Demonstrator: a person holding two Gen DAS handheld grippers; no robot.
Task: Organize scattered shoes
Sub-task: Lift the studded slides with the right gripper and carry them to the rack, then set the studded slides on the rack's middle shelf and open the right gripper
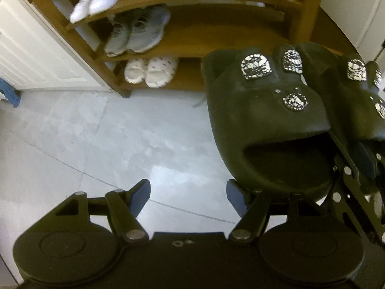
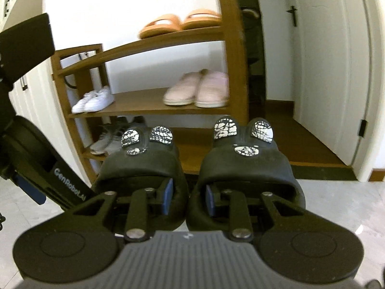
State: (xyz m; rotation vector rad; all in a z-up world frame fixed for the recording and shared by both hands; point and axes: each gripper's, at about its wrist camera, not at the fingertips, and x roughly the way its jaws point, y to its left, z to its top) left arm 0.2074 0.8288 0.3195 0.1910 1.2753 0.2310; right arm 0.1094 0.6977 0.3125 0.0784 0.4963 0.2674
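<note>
A pair of black slippers with silver ear patches, the left one (image 2: 142,163) and the right one (image 2: 245,163), hangs in front of the wooden shoe rack (image 2: 234,72). My right gripper (image 2: 189,198) has one finger inside each slipper and is shut on their inner walls. In the left wrist view the same pair (image 1: 264,120) fills the right side, with the right gripper's arm (image 1: 349,180) behind it. My left gripper (image 1: 189,195) is open over the tiled floor, just left of the slippers' heels, holding nothing.
The rack holds white sneakers (image 1: 96,0), grey sneakers (image 1: 137,31), white patterned slippers (image 1: 151,72), pink slippers (image 2: 197,89) and orange slippers (image 2: 180,22). The right half of the lower shelf (image 2: 192,154) is bare. A dark doormat (image 2: 312,144) and a white door (image 2: 336,72) lie to the right.
</note>
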